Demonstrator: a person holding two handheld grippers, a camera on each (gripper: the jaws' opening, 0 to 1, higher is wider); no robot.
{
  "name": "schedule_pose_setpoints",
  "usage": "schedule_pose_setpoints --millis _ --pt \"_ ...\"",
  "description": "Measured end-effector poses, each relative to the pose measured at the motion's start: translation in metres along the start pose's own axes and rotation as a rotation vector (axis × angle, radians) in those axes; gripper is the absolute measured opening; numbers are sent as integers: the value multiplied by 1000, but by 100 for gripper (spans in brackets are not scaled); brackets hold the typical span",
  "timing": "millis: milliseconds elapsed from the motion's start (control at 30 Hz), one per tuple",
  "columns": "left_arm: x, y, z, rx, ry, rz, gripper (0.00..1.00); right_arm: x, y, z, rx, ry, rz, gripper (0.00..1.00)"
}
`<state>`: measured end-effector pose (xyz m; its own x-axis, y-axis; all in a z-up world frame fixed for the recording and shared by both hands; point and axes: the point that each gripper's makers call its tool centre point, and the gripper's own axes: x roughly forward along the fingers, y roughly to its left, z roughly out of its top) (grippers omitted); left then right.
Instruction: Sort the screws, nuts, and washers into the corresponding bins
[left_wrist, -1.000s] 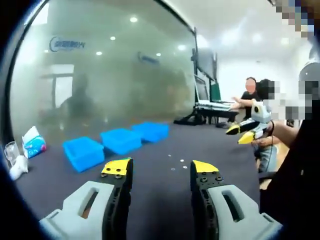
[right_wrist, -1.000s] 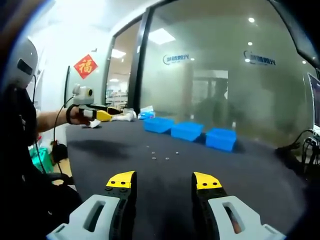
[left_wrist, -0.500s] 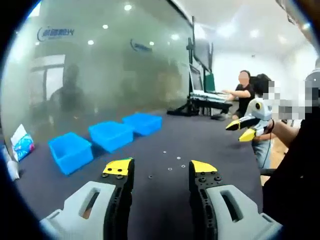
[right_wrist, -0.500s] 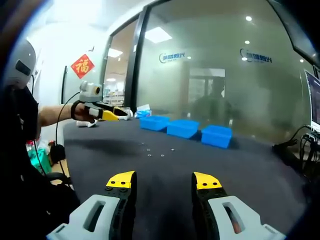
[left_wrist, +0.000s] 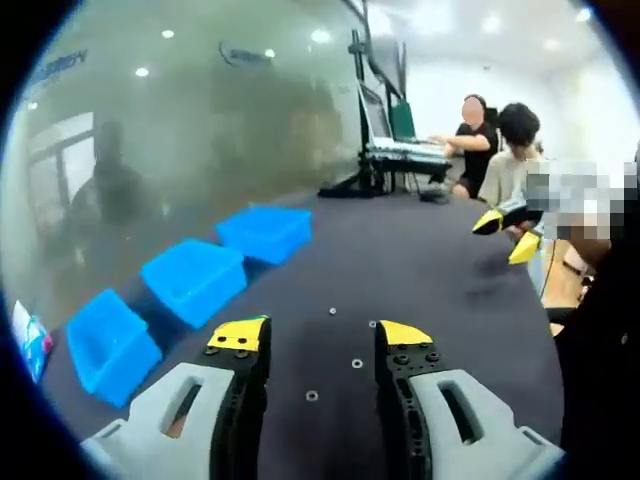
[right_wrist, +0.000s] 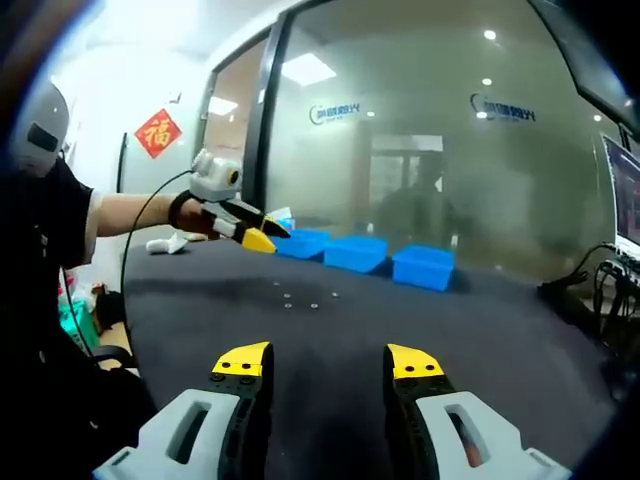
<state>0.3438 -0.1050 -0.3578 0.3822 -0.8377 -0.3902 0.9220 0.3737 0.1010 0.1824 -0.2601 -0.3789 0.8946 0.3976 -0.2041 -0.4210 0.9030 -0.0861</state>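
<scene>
Three blue bins (left_wrist: 195, 280) stand in a row along the glass wall, and the right gripper view has them (right_wrist: 355, 253) at mid distance. Small metal parts (left_wrist: 356, 363) lie scattered on the dark table (left_wrist: 420, 270), just ahead of my left gripper (left_wrist: 320, 335), which is open with nothing between its yellow-tipped jaws. From the right gripper view the same parts (right_wrist: 300, 297) are tiny specks. My right gripper (right_wrist: 329, 362) is open and empty above the table's near side. The left gripper (right_wrist: 268, 235) hangs over the table near the bins. The right gripper (left_wrist: 506, 235) is at the right edge.
A glass wall runs behind the bins. A monitor stand and keyboard (left_wrist: 395, 150) sit at the table's far end, with two people seated beyond. A tissue packet (left_wrist: 30, 340) lies past the last bin. Cables (right_wrist: 600, 290) trail off the right side.
My left gripper has moved forward and lower over the table, closer to the small parts; in the right gripper view it has travelled right toward the bins. Both stay open.
</scene>
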Motion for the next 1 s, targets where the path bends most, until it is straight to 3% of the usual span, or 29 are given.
schedule_pose_setpoints --millis 67,500,800,1000 --pt "12 2 -2 -19 23 -3 35 -1 -2 -1 4 1 -4 41" --pt "66 -16 -24 42 212 -100 34 -3 -6 -4 12 2 -12 40" --pt "82 -11 -26 20 275 -120 28 -2 -4 -5 13 6 -7 40" --pt "91 -10 -36 19 336 -133 25 -2 -4 -4 14 5 -7 40"
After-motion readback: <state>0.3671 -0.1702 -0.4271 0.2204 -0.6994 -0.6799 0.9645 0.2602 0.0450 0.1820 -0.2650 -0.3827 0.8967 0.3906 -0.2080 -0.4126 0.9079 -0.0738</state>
